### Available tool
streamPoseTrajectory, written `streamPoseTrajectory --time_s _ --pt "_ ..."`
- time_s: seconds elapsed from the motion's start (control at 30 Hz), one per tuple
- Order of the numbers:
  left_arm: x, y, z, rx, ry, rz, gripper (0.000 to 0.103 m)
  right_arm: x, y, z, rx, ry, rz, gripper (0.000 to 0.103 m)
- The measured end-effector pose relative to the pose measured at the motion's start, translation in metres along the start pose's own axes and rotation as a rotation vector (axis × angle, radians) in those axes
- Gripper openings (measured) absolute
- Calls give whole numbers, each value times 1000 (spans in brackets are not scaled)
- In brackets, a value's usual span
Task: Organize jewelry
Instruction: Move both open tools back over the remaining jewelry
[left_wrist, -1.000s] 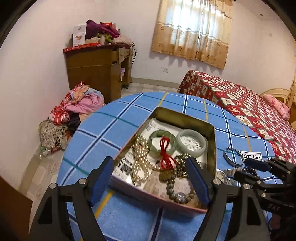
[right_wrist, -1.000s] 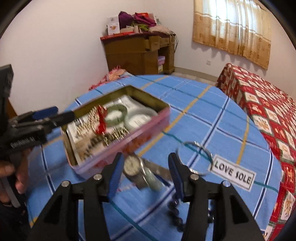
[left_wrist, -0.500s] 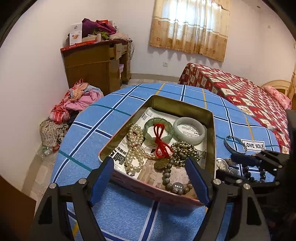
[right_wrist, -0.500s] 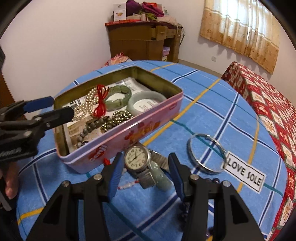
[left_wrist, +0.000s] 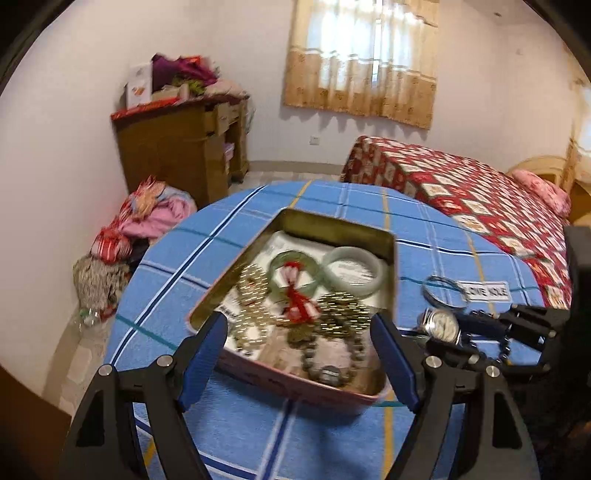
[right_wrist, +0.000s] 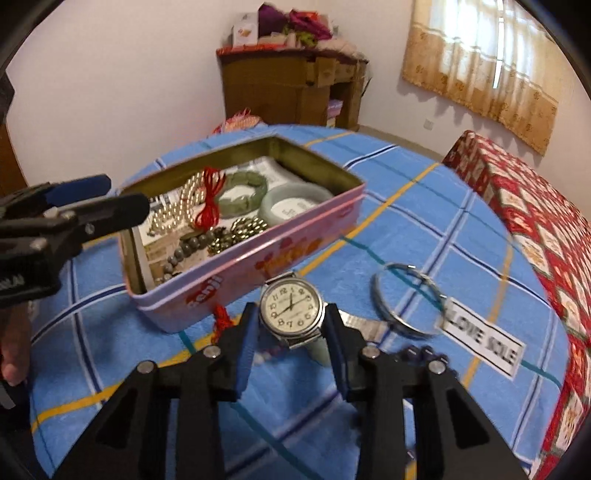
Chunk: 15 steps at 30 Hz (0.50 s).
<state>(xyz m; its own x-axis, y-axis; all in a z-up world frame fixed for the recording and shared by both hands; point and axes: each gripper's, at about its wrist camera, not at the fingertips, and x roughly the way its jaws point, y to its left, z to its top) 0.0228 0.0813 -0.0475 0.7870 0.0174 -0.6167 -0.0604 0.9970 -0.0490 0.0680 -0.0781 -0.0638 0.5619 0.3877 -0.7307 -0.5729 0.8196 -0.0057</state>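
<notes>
A pink tin (right_wrist: 258, 258) on the blue checked table holds pearls, two jade bangles (right_wrist: 295, 206), a red cord and bead bracelets. Just in front of it, a silver wristwatch (right_wrist: 290, 308) sits between the fingers of my right gripper (right_wrist: 290, 319). The jaws are closing, and the pads rest against the sides of the watch case. My left gripper (left_wrist: 299, 354) hangs open over the tin's (left_wrist: 332, 225) near end with nothing between its fingers. In the left wrist view the watch (left_wrist: 441, 325) shows beside the right gripper (left_wrist: 465, 332).
On the cloth beside the watch lie a silver bangle (right_wrist: 406, 302), a dark bead bracelet (right_wrist: 421, 354), a jade pendant (right_wrist: 319, 350) and a red knot (right_wrist: 221, 319). A "LOVE SOLE" label (right_wrist: 484, 343) is further right. Beyond the table stand a bed (left_wrist: 480, 195) and a wooden desk (left_wrist: 177, 147).
My right gripper's fingers have narrowed from well apart to close against the watch case. The left gripper has drawn back a little from the tin and stays open.
</notes>
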Motion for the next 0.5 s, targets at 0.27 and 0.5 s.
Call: streamPoseTrajectory --time_s 0.27,0.5 --pt "1 -64 -13 180 17 -64 71 -36 -44 -12 124 -61 -57 38" --pt "21 -90 -18 202 88 -83 51 -34 -61 -26 164 -45 -68 38"
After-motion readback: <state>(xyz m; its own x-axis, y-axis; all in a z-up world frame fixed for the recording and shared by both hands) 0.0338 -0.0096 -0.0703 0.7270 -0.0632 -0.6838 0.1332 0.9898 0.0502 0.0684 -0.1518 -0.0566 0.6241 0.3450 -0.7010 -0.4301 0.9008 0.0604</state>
